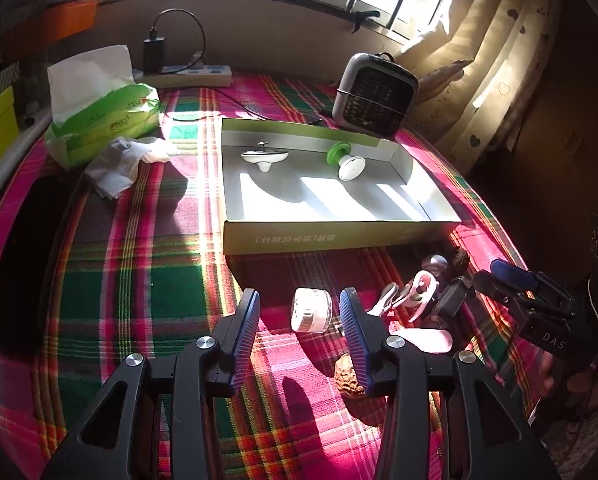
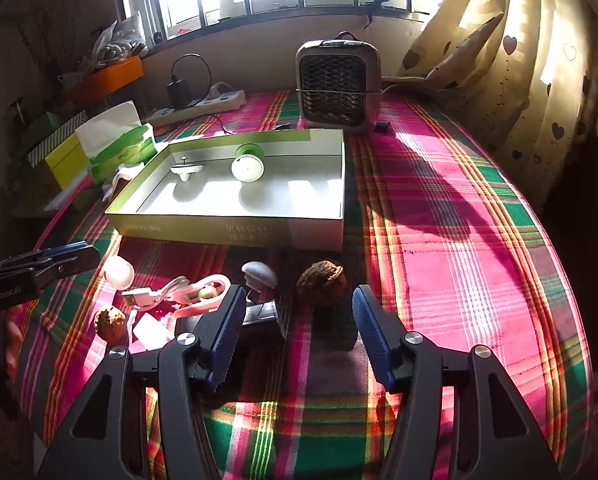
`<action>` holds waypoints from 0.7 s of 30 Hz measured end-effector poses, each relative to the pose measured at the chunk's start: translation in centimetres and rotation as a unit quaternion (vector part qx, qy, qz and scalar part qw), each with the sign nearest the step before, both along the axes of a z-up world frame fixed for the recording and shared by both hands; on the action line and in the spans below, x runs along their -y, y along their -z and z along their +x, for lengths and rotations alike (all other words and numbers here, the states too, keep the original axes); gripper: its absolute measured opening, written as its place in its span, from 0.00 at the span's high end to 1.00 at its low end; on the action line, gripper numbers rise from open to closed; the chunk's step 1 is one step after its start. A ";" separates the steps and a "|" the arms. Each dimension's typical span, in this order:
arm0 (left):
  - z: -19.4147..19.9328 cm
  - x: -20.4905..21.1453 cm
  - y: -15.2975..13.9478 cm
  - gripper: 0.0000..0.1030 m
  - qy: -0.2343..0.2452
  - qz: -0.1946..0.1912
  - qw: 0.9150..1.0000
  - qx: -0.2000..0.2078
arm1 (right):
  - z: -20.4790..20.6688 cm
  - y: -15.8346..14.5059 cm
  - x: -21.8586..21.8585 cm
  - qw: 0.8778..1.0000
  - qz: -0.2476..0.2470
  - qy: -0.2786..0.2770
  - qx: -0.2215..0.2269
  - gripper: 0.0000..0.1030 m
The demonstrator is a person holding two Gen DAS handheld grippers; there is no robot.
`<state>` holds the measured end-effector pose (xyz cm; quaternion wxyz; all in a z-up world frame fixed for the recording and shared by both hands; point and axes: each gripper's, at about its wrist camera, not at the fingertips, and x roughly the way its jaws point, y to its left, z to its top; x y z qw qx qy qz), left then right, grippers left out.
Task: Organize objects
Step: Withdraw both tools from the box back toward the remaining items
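Observation:
A shallow green-edged box (image 1: pixel 339 236) (image 2: pixel 227 232) lies on the plaid cloth and holds a white boat-shaped piece (image 1: pixel 264 157) (image 2: pixel 186 169) and a green-and-white spool (image 1: pixel 345 160) (image 2: pixel 248 163). My left gripper (image 1: pixel 299 300) is open, with a white round case (image 1: pixel 311 310) between its fingertips on the cloth. A walnut (image 1: pixel 349 376) (image 2: pixel 109 320) lies by its right finger. My right gripper (image 2: pixel 299 300) is open and empty, just short of a second walnut (image 2: pixel 322 278). Pink-white clips and a cable (image 2: pixel 179 298) (image 1: pixel 415 296) lie between the grippers.
A small grey fan heater (image 1: pixel 373 94) (image 2: pixel 337 88) stands behind the box. A green tissue pack (image 1: pixel 103 116) (image 2: pixel 119 140) and crumpled tissue (image 1: pixel 127 164) lie at the left. A power strip with charger (image 1: pixel 187 74) (image 2: pixel 203 104) sits under the window. Curtains hang at the right.

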<state>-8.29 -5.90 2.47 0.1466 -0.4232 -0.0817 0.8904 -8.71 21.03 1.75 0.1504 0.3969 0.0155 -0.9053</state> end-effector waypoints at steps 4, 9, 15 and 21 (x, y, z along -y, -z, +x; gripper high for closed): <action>0.3 -0.2 0.3 0.61 0.003 0.002 1.000 0.004 | 0.1 0.2 -0.5 1.000 0.005 0.010 -0.001 0.45; 0.4 -0.2 0.4 0.61 0.005 0.003 1.000 0.007 | 0.0 0.6 -0.7 1.000 0.002 0.011 0.005 0.45; 0.5 -0.2 0.8 0.61 0.007 0.008 1.000 0.014 | 0.0 0.8 -1.0 1.000 -0.003 0.015 0.007 0.43; 0.3 -0.2 1.0 0.61 0.006 0.008 1.000 0.017 | 0.0 0.7 -1.3 1.000 -0.006 0.017 0.006 0.43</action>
